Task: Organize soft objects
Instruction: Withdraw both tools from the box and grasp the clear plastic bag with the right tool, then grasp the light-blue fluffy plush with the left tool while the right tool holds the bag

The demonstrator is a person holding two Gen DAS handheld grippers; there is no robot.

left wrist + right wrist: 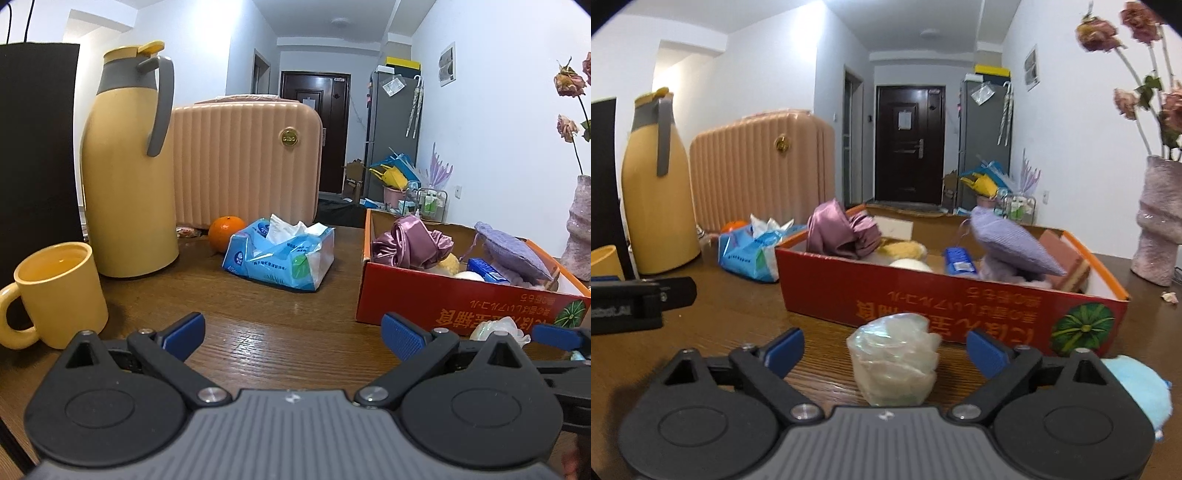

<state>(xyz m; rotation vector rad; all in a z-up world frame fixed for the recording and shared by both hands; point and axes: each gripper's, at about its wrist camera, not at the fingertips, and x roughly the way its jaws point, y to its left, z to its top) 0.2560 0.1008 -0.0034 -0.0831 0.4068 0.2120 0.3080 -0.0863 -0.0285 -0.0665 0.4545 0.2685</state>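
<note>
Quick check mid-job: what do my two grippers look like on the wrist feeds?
Both look alike. The left gripper and right gripper each have a ribbed grey body, two round black pivot housings with silver screws, angular black linkages, and fingers tipped with textured blue pads. No cables or sleeves show.

A pearly white scrunchie [894, 360] is seen bunched up on the wooden table, just in front of the red cardboard box [923, 295]. A light blue plush toy [1141, 391] is seen beside it to the right, partly hidden. Inside the box, a crumpled mauve satin cloth [842, 229] is piled at the left end, a lilac knitted pouch [1012, 240] is propped tilted at the right, and a yellow sponge [905, 249] and a white round ball [910, 265] lie between them.
</note>
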